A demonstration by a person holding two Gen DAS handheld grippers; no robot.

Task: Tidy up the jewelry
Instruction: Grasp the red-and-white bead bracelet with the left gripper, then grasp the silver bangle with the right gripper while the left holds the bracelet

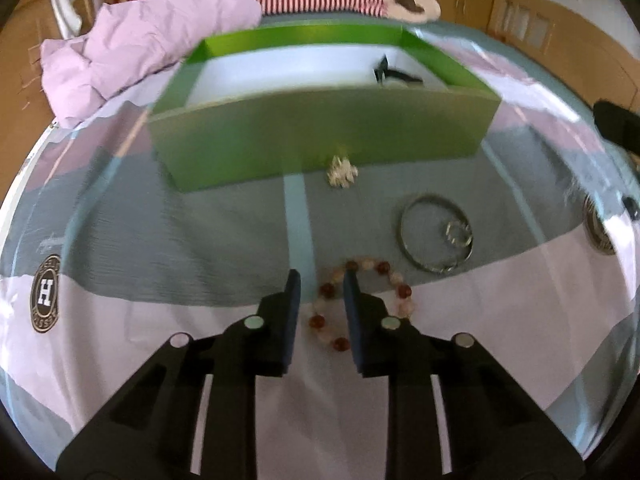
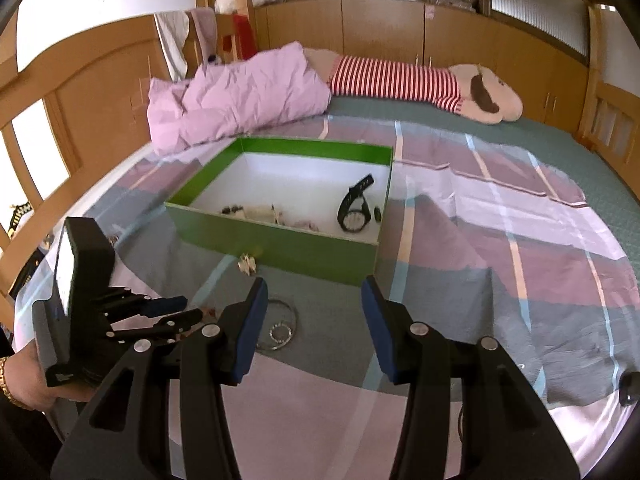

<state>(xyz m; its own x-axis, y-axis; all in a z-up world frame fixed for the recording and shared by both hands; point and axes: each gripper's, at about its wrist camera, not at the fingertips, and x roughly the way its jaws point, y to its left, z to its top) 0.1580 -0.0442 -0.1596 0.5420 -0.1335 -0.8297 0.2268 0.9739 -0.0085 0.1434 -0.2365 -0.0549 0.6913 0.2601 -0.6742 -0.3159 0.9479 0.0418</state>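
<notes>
A green box (image 1: 320, 128) with a white floor stands on the bed; in the right wrist view (image 2: 280, 248) it holds a black watch (image 2: 354, 210) and small pieces. My left gripper (image 1: 322, 280) is open, its fingers straddling one side of a red and pale bead bracelet (image 1: 328, 320) on the bedcover. A silver bangle (image 1: 436, 234) with a small ring (image 1: 458, 234) inside lies to the right. A small sparkly piece (image 1: 342, 172) lies by the box front. My right gripper (image 2: 314, 292) is open and empty, above the bangle (image 2: 280, 324).
A crumpled pink quilt (image 2: 236, 96) and a striped plush doll (image 2: 420, 84) lie at the back of the bed. Wooden cabinets ring the room. The left gripper body (image 2: 88, 312) shows at the left of the right wrist view.
</notes>
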